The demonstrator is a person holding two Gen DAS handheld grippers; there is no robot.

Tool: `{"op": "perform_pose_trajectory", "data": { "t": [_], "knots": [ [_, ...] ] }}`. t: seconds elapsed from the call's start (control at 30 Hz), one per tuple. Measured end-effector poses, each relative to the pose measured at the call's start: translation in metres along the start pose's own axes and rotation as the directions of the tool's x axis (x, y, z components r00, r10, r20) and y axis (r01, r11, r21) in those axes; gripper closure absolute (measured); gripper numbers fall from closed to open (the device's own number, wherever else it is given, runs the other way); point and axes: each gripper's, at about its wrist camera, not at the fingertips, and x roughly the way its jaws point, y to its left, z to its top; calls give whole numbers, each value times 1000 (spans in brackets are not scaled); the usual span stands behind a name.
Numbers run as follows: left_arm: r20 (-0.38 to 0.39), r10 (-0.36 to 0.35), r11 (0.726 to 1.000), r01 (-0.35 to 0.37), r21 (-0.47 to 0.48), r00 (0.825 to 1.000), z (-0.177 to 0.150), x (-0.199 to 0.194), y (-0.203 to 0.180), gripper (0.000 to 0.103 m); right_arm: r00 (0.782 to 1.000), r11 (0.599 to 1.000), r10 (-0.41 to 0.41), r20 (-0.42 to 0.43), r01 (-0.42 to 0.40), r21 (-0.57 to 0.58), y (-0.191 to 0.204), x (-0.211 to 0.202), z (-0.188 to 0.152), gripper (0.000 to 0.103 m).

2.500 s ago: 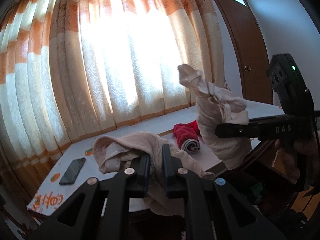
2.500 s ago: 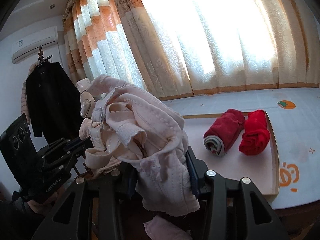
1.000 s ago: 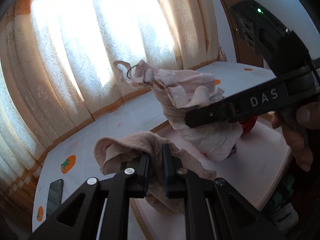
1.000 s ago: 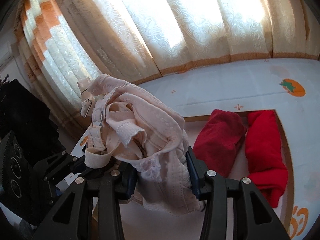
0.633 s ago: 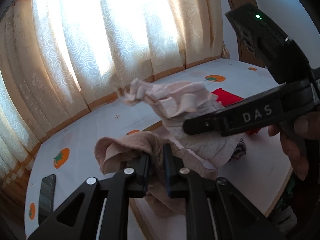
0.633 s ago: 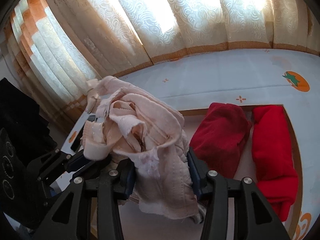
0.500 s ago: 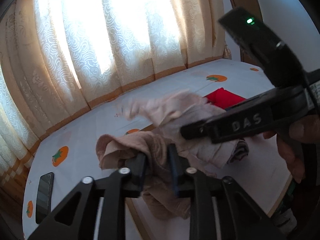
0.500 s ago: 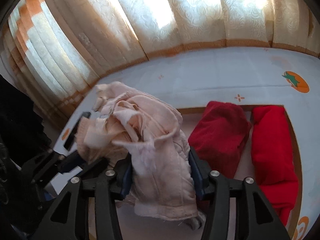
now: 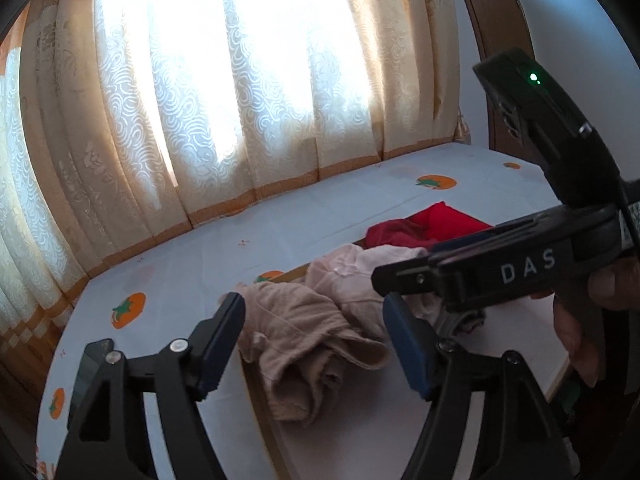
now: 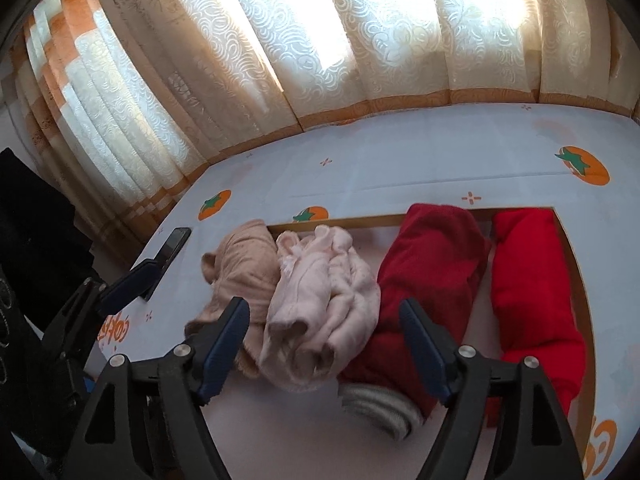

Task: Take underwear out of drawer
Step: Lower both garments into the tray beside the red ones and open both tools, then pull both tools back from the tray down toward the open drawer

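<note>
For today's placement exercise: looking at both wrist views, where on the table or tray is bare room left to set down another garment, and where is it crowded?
Free: the tablecloth between the curtains and the tray, and the tray's bare floor nearest the right gripper.

Crowded: the tray's middle, where beige underwear, pink underwear, dark red roll and red roll lie side by side. A phone takes the left edge.

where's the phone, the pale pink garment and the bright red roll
phone [image 10: 170, 249]: right wrist view, its dark screen.
pale pink garment [image 10: 320, 300]: right wrist view, middle of the crumpled heap.
bright red roll [image 10: 532, 288]: right wrist view, its middle.
</note>
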Motion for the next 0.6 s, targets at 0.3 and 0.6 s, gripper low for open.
{"op": "perform_pose_trajectory", "data": {
  "t": [0.3,0.6],
  "knots": [
    [-2,-13,998,13,-55,1000,-12,-14,-9,31,1000,1000,-3,2,3,-12,-2,-11,-12,22],
    [11,-56,991,57,-124,998,-31,-46,-18,28,1000,998,25,-10,-26,-61,2,-42,-34,21]
  ]
}}
